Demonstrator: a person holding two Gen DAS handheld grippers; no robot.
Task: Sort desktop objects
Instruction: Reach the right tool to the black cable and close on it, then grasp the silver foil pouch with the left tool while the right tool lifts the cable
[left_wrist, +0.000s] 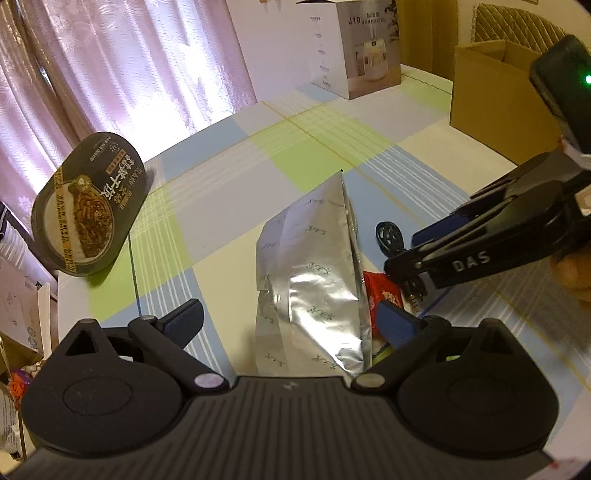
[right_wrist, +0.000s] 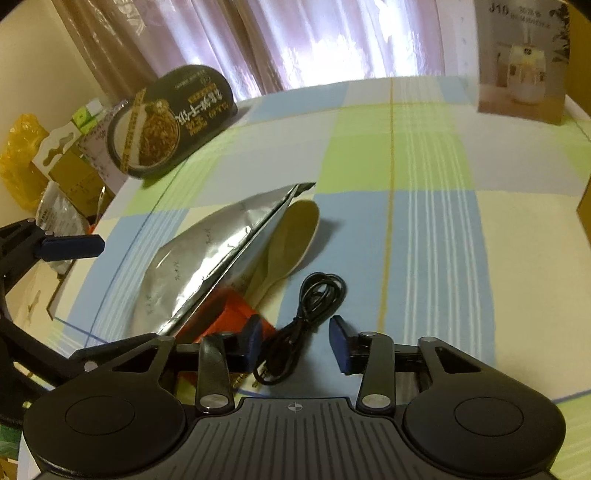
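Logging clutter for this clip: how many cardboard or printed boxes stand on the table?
2: the white humidifier box at the far edge, and the brown cardboard box to its right. More may sit outside both views.

Backlit pink curtains (left_wrist: 122, 62) behind checked tablecloth (left_wrist: 332, 140)

We hold our left gripper (left_wrist: 291, 317) spread wide, our right gripper (right_wrist: 295, 339) parted too, angled in from the right.

A home, likely a dining or living room: pink patterned curtains (left_wrist: 110, 66) hang at the far window, a checked cloth covers the counter (left_wrist: 332, 147), a humidifier box (left_wrist: 354, 48) stands at its far edge, and a quilted chair back (left_wrist: 517, 22) shows far right.
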